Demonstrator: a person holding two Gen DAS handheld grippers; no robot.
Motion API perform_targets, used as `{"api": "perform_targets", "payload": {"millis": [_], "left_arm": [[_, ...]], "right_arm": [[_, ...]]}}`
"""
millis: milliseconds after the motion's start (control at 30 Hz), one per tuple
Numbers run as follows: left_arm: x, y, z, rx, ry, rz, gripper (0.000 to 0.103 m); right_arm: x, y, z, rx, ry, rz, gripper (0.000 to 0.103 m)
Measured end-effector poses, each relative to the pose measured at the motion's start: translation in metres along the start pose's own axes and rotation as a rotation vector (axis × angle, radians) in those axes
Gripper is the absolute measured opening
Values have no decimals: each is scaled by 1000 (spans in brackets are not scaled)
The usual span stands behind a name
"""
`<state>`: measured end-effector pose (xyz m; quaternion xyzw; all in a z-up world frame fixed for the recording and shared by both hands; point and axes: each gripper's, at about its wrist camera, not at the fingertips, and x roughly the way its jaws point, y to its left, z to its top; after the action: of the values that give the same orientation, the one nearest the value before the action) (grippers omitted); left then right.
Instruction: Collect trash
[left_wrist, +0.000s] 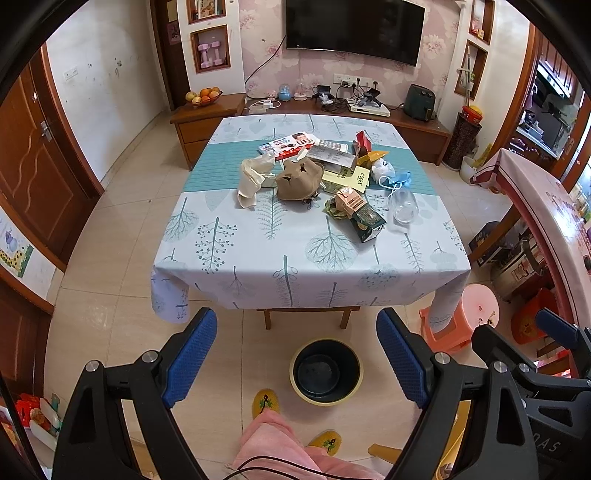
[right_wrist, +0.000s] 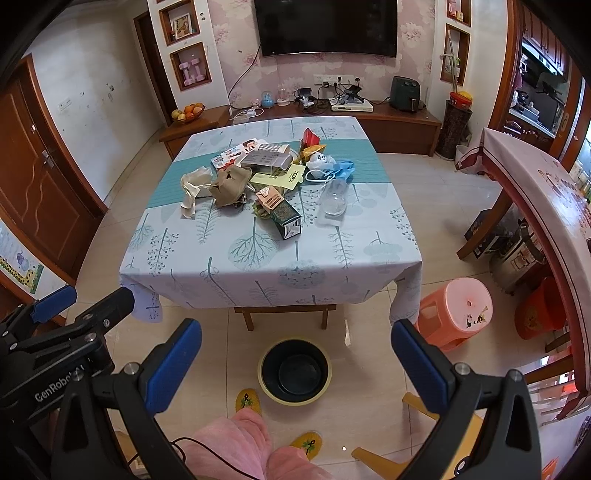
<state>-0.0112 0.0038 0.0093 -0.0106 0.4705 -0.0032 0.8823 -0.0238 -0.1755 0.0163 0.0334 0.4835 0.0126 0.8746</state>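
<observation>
Blue, dimpled rubber pads line the black plastic arms of the left gripper (left_wrist: 295, 354), spread wide and grasping nothing; the right gripper (right_wrist: 297, 363) hangs the same way, released and bare, its pads equally pebbled; both hover above glossy beige floor tiles, near the person's pink fleece trousers (left_wrist: 273, 443) and yellow woven slippers (right_wrist: 246, 400); between the fingers, on the floor just in front of the table, stands a round dark bin (left_wrist: 325, 371) with a pale yellow rim, its smooth inside showing nothing I can make out; beyond it a square table (left_wrist: 258, 266) wears a slick cloth printed with teal trees, its corners drooping; the trash sits heaped past the table's middle, well apart from both grippers: a green rectangular carton (left_wrist: 364, 218) lying on its side, a clear domed plastic cup (right_wrist: 334, 197) tipped over, a crumpled brown paper bag (left_wrist: 298, 179), a limp cream glove (left_wrist: 251, 181), a yellow card (right_wrist: 284, 177), a blue face mask (right_wrist: 341, 168), flat printed boxes (left_wrist: 288, 144); farthest, a dark television (right_wrist: 327, 26) hangs on floral wallpaper.
</observation>
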Motion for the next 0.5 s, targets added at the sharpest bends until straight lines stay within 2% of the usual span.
{"api": "perform_targets", "payload": {"millis": [333, 500], "left_arm": [[-2, 1, 0, -3, 3, -1, 86], [-4, 6, 2, -2, -13, 1, 86]], "right_arm": [[1, 1, -1, -3, -3, -3, 103], [-15, -9, 10, -8, -25, 4, 103]]}}
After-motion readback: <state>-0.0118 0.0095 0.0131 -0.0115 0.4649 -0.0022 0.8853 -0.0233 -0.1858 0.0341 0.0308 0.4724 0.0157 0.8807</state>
